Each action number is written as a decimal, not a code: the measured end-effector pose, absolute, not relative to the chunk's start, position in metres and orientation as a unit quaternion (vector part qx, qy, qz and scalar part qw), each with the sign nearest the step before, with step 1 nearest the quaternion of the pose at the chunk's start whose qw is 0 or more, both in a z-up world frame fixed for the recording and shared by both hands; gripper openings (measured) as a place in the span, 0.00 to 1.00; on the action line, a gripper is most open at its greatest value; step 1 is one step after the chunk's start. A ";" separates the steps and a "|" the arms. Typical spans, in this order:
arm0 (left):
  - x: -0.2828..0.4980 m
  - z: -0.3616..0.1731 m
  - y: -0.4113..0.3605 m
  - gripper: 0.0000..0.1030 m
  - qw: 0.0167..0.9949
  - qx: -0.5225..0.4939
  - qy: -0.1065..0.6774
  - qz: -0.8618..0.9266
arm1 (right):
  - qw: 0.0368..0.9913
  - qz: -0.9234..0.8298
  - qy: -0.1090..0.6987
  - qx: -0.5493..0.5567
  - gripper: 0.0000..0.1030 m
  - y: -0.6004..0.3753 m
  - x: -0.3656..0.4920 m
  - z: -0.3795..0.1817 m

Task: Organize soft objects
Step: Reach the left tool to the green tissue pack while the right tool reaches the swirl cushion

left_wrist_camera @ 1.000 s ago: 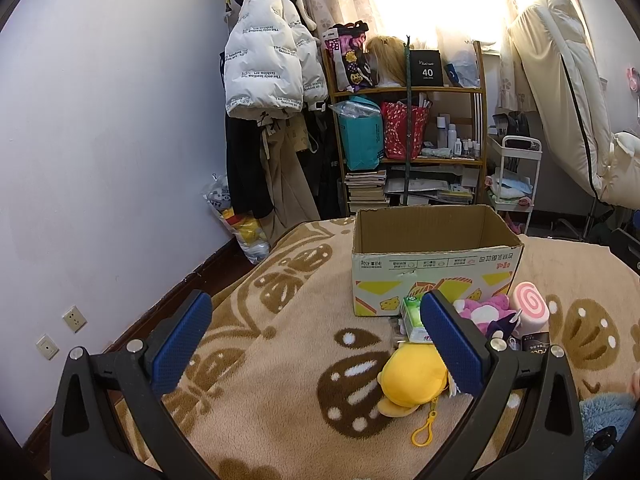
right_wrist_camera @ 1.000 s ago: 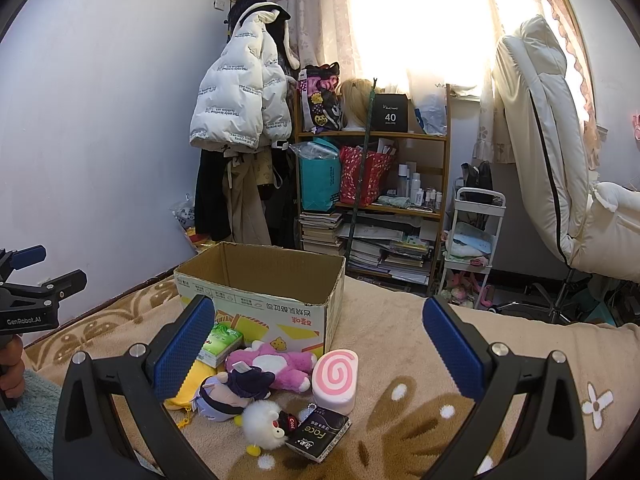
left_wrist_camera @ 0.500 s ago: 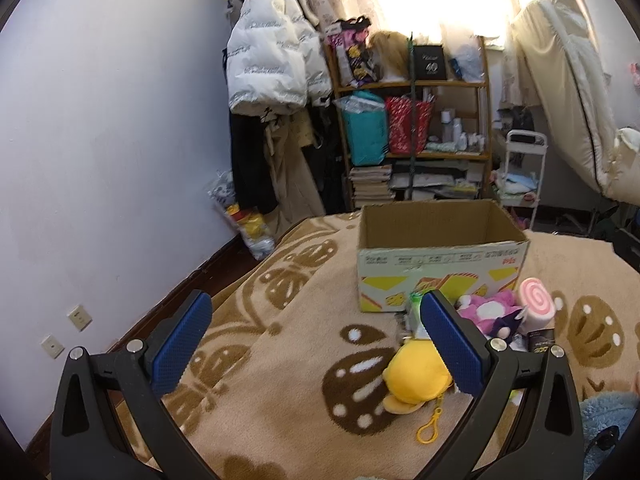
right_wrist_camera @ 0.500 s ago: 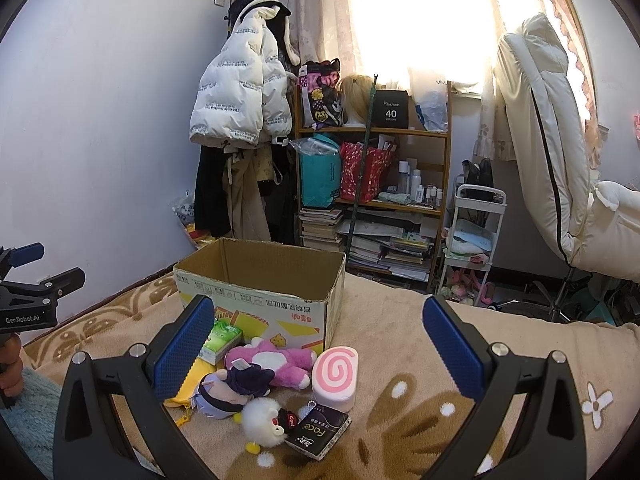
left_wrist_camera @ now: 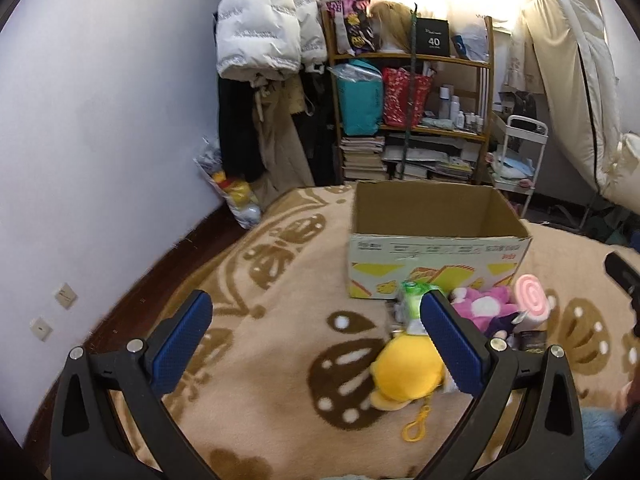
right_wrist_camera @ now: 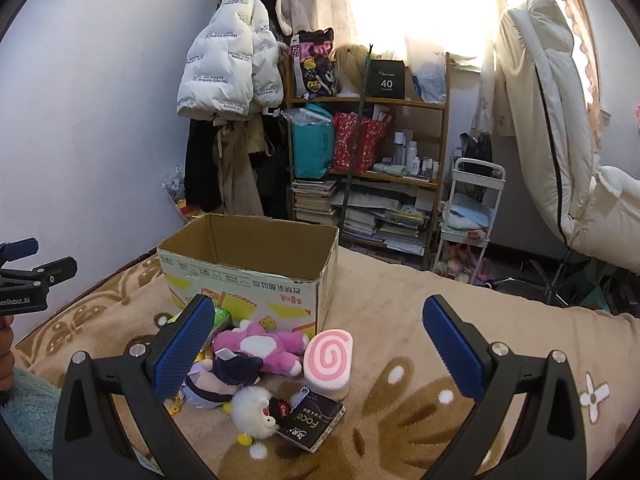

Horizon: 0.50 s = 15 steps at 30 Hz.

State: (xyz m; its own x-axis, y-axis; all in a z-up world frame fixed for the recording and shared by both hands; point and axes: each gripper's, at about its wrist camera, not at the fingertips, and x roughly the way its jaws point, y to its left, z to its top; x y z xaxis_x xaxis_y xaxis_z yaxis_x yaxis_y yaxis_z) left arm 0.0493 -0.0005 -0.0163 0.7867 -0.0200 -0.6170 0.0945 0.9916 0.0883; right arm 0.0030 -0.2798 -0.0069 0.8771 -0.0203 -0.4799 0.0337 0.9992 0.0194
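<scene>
Closing in on the yellow plush

Your left gripper [left_wrist_camera: 316,344] has tipped down and nearer the pile since a second ago — the yellow plush [left_wrist_camera: 408,372] now sits larger, just inside its right finger. Both jaws stand spread and empty. Your right gripper [right_wrist_camera: 316,344] has barely shifted; it hangs wide open over the pink plush [right_wrist_camera: 260,346] and swirl cushion [right_wrist_camera: 329,358]. Every toy lies on the blanket before the cardboard box [right_wrist_camera: 248,264], which looks empty — so nothing is sorted yet, and the first pick looks imminent

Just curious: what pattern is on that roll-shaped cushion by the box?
A pink spiral on a white face, on the roll cushion. Right wrist view shows it best.
</scene>
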 end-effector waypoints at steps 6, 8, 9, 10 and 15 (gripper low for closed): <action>0.081 0.002 -0.012 0.99 0.938 0.033 0.340 -0.047 | 0.965 -0.010 0.262 0.011 1.00 -0.275 0.018 -0.009; 0.093 0.004 -0.019 0.99 0.939 0.042 0.339 -0.047 | 0.963 -0.010 0.269 0.015 1.00 -0.274 0.027 -0.011; 0.099 0.004 -0.023 0.99 0.938 0.046 0.340 -0.048 | 0.962 -0.011 0.272 0.017 1.00 -0.275 0.030 -0.012; 0.105 0.003 -0.027 0.99 0.937 0.050 0.343 -0.050 | 0.962 -0.010 0.274 0.020 1.00 -0.276 0.033 -0.013; 0.133 -0.010 -0.044 0.99 0.926 0.055 0.367 -0.061 | 0.958 -0.015 0.286 0.025 1.00 -0.282 0.051 -0.019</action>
State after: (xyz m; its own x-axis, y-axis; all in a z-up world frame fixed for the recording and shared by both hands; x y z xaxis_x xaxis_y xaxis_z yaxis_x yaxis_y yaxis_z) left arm 0.1328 -0.0436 -0.0098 0.7225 -0.0726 -0.6876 0.1534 0.9865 0.0571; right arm 0.0512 -0.2819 -0.0190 0.8358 -0.0133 -0.5488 0.0423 0.9983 0.0403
